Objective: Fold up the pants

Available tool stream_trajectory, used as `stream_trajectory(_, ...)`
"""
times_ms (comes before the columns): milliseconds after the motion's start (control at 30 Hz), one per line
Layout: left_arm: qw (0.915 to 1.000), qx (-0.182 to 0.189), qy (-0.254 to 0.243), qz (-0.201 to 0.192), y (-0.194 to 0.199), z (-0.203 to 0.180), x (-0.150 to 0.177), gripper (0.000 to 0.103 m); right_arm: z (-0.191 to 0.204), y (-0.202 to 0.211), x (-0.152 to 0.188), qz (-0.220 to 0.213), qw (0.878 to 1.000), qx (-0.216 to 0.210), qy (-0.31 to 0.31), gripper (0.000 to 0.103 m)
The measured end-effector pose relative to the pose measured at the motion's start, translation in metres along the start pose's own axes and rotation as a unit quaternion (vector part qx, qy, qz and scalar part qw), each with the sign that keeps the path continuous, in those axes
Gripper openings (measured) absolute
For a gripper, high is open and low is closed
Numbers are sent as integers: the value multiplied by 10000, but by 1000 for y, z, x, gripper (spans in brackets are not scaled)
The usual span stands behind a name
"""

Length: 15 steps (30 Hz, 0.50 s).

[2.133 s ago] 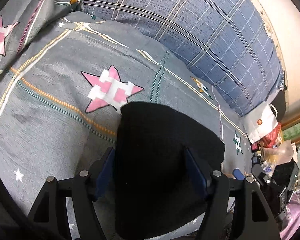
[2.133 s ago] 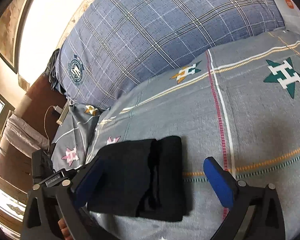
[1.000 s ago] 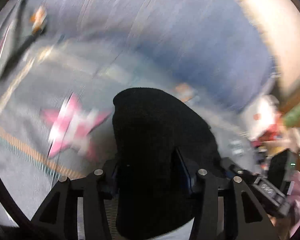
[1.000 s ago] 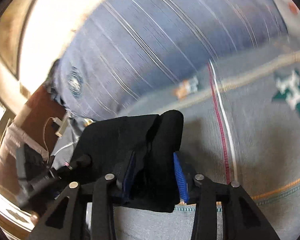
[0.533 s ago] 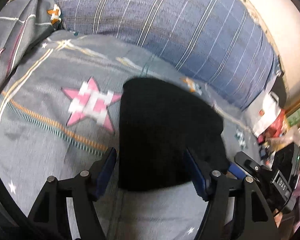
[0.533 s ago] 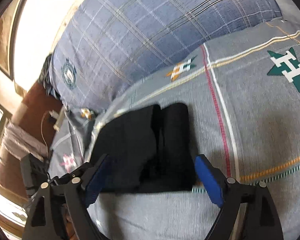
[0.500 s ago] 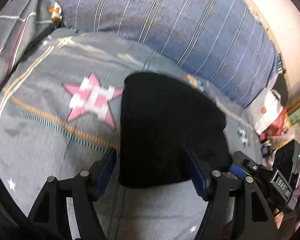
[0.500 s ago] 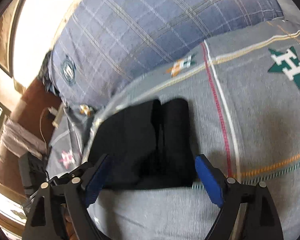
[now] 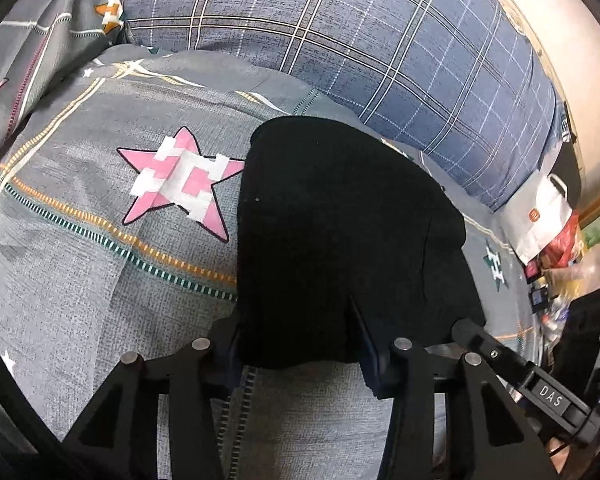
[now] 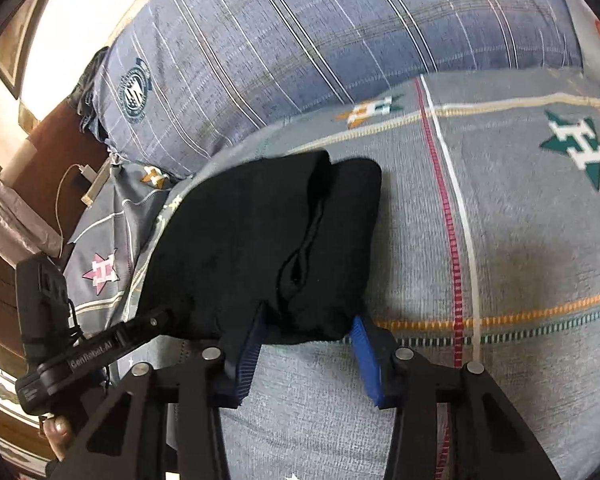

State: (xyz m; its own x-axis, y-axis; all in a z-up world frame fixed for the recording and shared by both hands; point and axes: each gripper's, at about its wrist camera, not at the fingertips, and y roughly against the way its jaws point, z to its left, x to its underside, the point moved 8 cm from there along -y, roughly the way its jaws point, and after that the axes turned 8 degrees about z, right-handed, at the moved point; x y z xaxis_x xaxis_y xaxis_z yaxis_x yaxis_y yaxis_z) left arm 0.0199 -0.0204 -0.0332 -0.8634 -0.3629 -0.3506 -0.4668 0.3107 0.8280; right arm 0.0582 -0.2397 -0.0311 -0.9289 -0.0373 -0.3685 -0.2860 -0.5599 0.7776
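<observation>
We can't see the left gripper's (image 9: 296,344) pad faces where the black pants (image 9: 340,240) cover them, the right gripper's (image 10: 308,344) left pad tip sits under the same fabric, and clutter far right of the left tool is too small to identify.

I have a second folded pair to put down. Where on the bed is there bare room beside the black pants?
Free: the bedspread right of the pants, between them and the green star. Also the pink star patch on their other side. Crowded: behind, the plaid pillow lies close; in front, the left gripper and right gripper are closing on the near edge.
</observation>
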Motion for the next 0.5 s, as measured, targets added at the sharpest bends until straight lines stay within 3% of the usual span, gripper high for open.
stream_trajectory(167,9993,-85,-122,-334,17,-5,-3,48,19,25,-3,-370,9989,-160,241,46)
stream_trajectory(333,9998,-119,28,-182,6,1,-4,49,-7,-12,8,268,9993,175,-206,48)
stream_trajectory(433,9993,-188,-101,-292,11,-5,-4,51,-5,-5,4,132,9996,112,-238,50)
stream_trajectory(500,9989,-361,-140,-279,7,-6,-3,60,-6,-1,4,53,9994,232,-236,61)
